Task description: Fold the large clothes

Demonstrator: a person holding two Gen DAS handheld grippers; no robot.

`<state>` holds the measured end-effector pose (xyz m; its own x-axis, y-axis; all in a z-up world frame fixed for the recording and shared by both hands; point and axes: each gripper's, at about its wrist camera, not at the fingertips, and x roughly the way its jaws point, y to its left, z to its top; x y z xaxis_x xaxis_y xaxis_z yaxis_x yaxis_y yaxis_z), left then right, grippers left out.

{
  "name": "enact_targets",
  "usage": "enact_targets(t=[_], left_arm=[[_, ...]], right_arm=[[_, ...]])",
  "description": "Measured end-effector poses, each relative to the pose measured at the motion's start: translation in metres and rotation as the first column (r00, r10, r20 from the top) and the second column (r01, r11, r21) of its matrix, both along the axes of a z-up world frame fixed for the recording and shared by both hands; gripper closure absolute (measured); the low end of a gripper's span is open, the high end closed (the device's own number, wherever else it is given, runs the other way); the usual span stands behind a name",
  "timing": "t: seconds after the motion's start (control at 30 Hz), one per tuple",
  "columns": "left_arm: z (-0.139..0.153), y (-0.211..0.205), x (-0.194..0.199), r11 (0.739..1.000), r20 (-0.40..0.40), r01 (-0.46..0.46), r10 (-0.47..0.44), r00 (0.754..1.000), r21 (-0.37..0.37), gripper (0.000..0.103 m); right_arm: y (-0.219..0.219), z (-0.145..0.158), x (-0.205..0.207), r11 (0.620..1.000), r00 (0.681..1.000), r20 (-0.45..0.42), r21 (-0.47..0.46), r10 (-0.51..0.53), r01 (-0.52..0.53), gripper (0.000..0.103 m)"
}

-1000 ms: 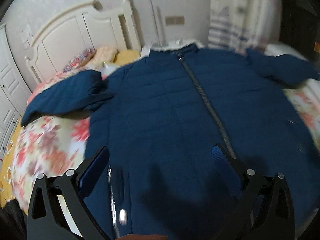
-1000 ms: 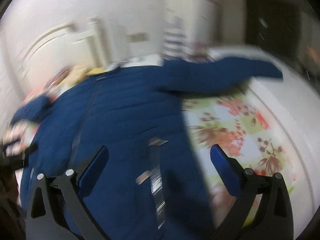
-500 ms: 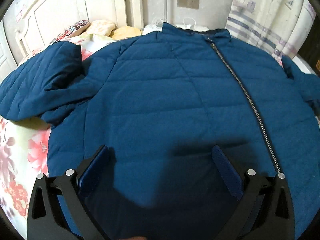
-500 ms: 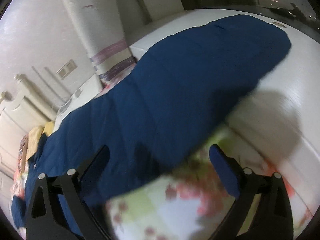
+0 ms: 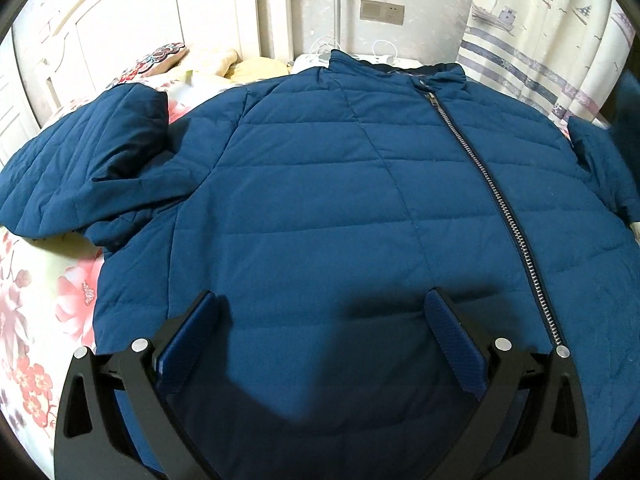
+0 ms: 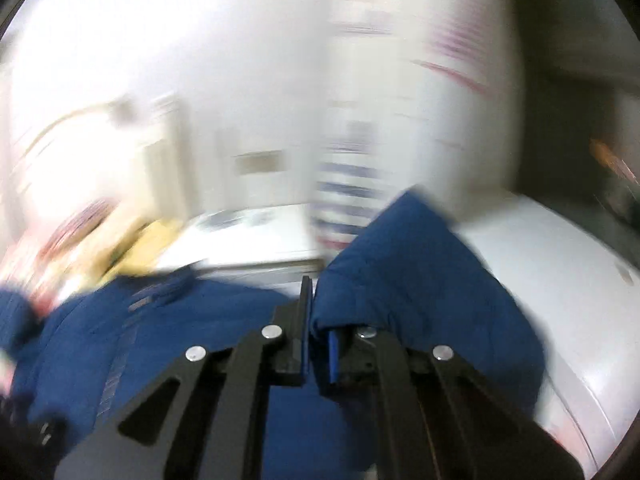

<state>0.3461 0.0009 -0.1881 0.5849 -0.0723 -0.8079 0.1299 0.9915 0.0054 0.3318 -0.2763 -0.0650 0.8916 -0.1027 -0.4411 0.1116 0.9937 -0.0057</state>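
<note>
Our blue padded jacket (image 5: 320,208) lies front up across the bed (image 5: 48,280), zipped, collar toward the headboard (image 5: 132,28) and hem toward the near edge. One sleeve (image 5: 80,160) lies bunched on the flowered cover toward the bed's left side. The other sleeve (image 6: 420,280) we have gripped: the jaws of our right gripper (image 6: 316,320) are pressed nearly together on its fabric, and the sleeve stands lifted, seemingly above the jacket's right side, though this view is blurred. Our left gripper (image 5: 320,320) hovers over the lower front of the jacket, jaws spread wide, holding nothing.

We judge the step in hand to be folding the right sleeve inward. Next we need to carry it over the zipper (image 5: 492,184) onto the chest and lay it flat before letting go. The left gripper could steady the body or reach for the bunched sleeve.
</note>
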Motion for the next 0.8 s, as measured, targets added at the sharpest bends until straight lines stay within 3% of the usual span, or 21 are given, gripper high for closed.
enact_targets(t=[0.07,0.13,0.2,0.3,0.37,0.43,0.5,0.6,0.63,0.67,0.73,0.8], left_arm=[[0.000,0.000,0.000,1.000,0.000,0.000,0.000,1.000,-0.001,0.004],[0.000,0.000,0.000,1.000,0.001,0.000,0.000,1.000,0.000,0.004],[0.000,0.000,0.000,1.000,0.001,0.000,0.000,1.000,0.000,0.004],[0.000,0.001,0.000,1.000,0.001,0.000,0.000,1.000,-0.002,0.004],[-0.001,0.001,0.001,1.000,0.001,0.000,0.000,1.000,-0.002,0.004],[-0.001,0.001,0.000,1.000,0.001,-0.001,0.001,1.000,-0.002,0.004],[-0.001,0.001,0.001,1.000,0.002,0.000,0.000,1.000,-0.005,0.004],[-0.001,0.000,0.002,1.000,0.002,-0.001,0.001,1.000,0.002,0.004],[-0.001,-0.001,0.001,1.000,0.005,-0.002,0.002,1.000,0.010,0.004],[0.000,-0.002,0.001,1.000,0.010,-0.006,0.006,1.000,0.022,0.004],[0.008,-0.013,-0.003,0.997,0.051,-0.022,0.018,0.999,0.076,0.005],[0.030,-0.040,-0.011,0.993,0.135,0.046,-0.060,0.989,0.105,0.005]], right_arm=[[0.046,-0.019,0.018,0.991,0.986,-0.101,-0.006,0.131,-0.132,0.097],[0.090,-0.058,0.037,0.974,0.943,-0.260,-0.028,0.209,-0.223,0.094],[0.113,-0.099,0.051,0.965,0.874,-0.426,-0.003,0.236,-0.262,0.076],[0.115,-0.106,0.045,0.966,0.873,-0.424,0.014,0.240,-0.258,0.055],[0.102,-0.103,0.036,0.962,0.845,-0.460,0.119,0.273,-0.246,0.026],[0.081,-0.088,0.022,0.956,0.844,-0.455,0.198,0.285,-0.216,0.026],[0.065,-0.068,-0.009,0.952,0.882,-0.378,0.224,0.281,-0.207,0.026],[0.021,-0.056,-0.049,0.969,0.939,-0.310,0.237,0.151,-0.078,0.027],[0.003,-0.059,-0.060,0.972,0.951,-0.300,0.236,0.078,-0.005,0.032],[-0.011,-0.064,-0.066,0.972,0.953,-0.303,0.229,0.021,0.052,0.042],[-0.036,-0.080,-0.079,0.961,0.939,-0.337,0.228,-0.072,0.156,0.051],[-0.048,-0.103,-0.081,0.943,0.917,-0.382,0.248,-0.114,0.221,0.052]])
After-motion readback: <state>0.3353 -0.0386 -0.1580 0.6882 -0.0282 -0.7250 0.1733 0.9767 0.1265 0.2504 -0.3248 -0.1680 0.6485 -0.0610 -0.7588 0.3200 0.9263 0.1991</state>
